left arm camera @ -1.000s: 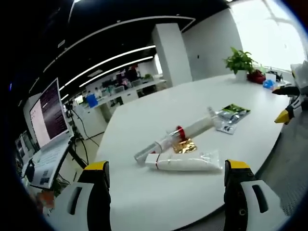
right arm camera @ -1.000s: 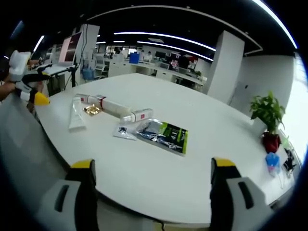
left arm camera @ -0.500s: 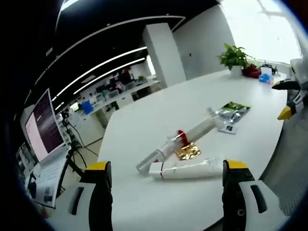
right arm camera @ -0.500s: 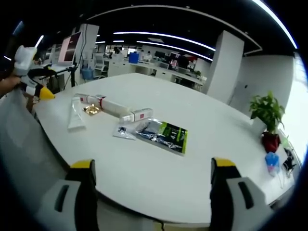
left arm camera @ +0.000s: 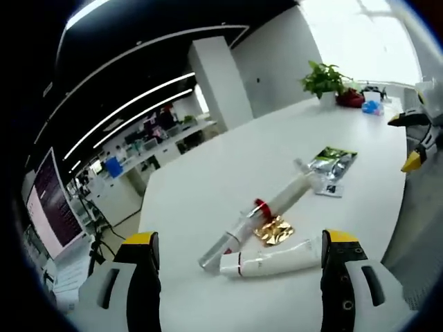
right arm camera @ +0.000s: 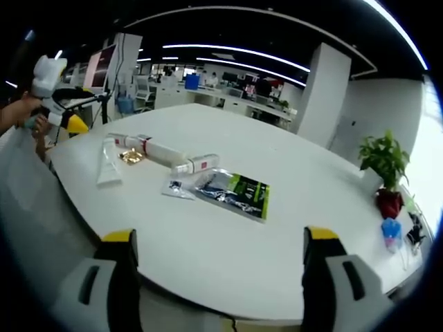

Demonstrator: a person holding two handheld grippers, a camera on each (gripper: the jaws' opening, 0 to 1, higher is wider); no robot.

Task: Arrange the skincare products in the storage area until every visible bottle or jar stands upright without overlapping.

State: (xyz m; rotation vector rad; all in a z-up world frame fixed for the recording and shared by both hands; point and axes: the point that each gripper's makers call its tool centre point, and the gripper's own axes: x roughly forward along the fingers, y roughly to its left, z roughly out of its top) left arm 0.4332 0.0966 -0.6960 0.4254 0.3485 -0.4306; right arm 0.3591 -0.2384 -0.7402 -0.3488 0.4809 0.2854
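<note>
On the white table [left arm camera: 208, 166] a white tube [left arm camera: 273, 257] lies flat just beyond my left gripper [left arm camera: 239, 238], which is open with nothing between its jaws. A long clear bottle with a red band [left arm camera: 266, 205] lies on its side behind the tube, beside a gold foil sachet [left arm camera: 272, 229]. In the right gripper view the tube [right arm camera: 109, 164], the lying bottle [right arm camera: 163, 153] and a green-and-silver sachet [right arm camera: 235, 191] sit well beyond my open right gripper [right arm camera: 220, 236]. A hand holds the left gripper [right arm camera: 61, 104] at the table's left edge.
A potted plant [right arm camera: 384, 162] and a blue item [right arm camera: 392, 232] stand at the table's far end. A small clear sachet [right arm camera: 178, 188] lies by the green one. A monitor on a stand [left arm camera: 48, 214] is off the table's left side. The right gripper [left arm camera: 415, 142] hangs past the right edge.
The left gripper has risen and drifted toward the table in the right gripper view, shifting its own view. The products on the table have not moved. Both grippers stay open.
</note>
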